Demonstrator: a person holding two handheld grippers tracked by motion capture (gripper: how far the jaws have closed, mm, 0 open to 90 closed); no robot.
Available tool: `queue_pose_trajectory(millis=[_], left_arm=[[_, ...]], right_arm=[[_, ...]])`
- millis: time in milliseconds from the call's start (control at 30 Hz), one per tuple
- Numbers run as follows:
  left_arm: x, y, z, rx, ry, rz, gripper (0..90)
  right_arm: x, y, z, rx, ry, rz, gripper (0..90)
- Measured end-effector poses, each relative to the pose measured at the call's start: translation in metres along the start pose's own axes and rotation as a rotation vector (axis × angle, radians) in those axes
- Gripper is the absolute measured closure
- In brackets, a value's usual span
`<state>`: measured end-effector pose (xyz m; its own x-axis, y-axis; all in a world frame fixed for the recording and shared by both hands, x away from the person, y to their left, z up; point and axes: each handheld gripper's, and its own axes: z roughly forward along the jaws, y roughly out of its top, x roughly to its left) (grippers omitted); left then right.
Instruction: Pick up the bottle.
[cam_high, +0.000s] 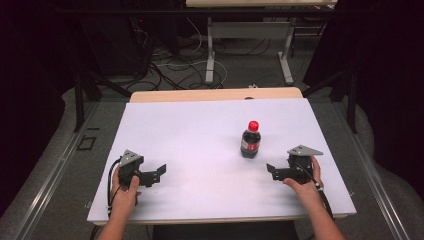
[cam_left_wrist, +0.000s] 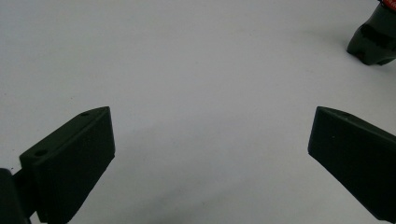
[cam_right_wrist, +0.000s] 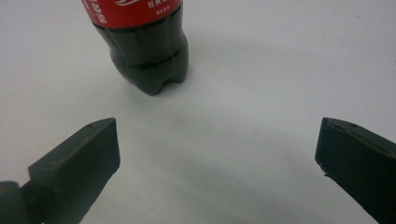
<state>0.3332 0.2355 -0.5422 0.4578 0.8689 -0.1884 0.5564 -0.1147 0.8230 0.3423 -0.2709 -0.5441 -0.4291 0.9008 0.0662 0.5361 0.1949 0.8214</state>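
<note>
A small cola bottle (cam_high: 250, 139) with a red cap and red label stands upright on the white table (cam_high: 200, 130), a little right of its centre. Seen from above, it sits at about 11 o'clock from the right hand-held gripper (cam_high: 271, 170) and at about 2 o'clock from the left hand-held gripper (cam_high: 160, 172), well apart from the left one and nearer to the right.

The left hand-held gripper rests low over the near left part of the table, gripped by the person's left hand (cam_high: 126, 187); its jaws stand wide with bare table between them. In the left gripper view the bottle's dark base (cam_left_wrist: 373, 44) shows at the 2 o'clock corner.

The right hand-held gripper, in the person's right hand (cam_high: 304, 181), is over the near right part of the table, its jaws likewise spread wide and holding nothing. In the right gripper view the bottle (cam_right_wrist: 142, 46) stands ahead at about 11 o'clock, beyond the jaw tips and clear of them.
</note>
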Motion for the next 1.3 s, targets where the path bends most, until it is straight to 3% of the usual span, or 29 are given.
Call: queue_pose_trajectory(millis=[100,200,400,467,633,667,867,967,1000,1300], left_arm=[[0.0,0.0,0.001,-0.001,0.003,0.005,0.6],[0.0,0.0,0.001,-0.006,0.003,0.004,0.5],[-0.003,-0.001,0.001,-0.002,-0.016,0.008,0.6],[-0.004,-0.002,0.001,-0.002,-0.019,0.01,0.5],[-0.005,-0.001,0.002,0.004,-0.02,0.026,0.5],[-0.005,-0.002,0.002,0.006,-0.021,0.023,0.5],[-0.005,-0.002,0.002,0.007,-0.026,0.02,0.5],[-0.005,-0.002,0.002,0.007,-0.027,0.022,0.5],[-0.006,-0.002,0.002,0.009,-0.028,0.019,0.5],[-0.005,-0.003,0.004,0.015,-0.032,0.024,0.5]], right_arm=[[0.004,0.0,0.001,-0.016,-0.028,0.0,0.0],[0.009,0.0,0.002,-0.015,-0.013,-0.029,0.0],[0.013,0.004,0.003,-0.025,0.027,-0.025,0.0],[0.015,0.008,0.002,-0.023,0.047,-0.013,4.6],[0.021,0.017,0.005,-0.02,0.049,-0.054,7.6],[0.023,0.022,0.008,-0.026,0.052,-0.071,7.6],[0.029,0.037,0.021,-0.04,0.074,-0.071,8.3],[0.032,0.042,0.027,-0.023,0.081,-0.092,8.4],[0.033,0.045,0.035,-0.016,0.081,-0.122,11.6],[0.04,0.052,0.06,-0.011,0.1,-0.125,15.8]])
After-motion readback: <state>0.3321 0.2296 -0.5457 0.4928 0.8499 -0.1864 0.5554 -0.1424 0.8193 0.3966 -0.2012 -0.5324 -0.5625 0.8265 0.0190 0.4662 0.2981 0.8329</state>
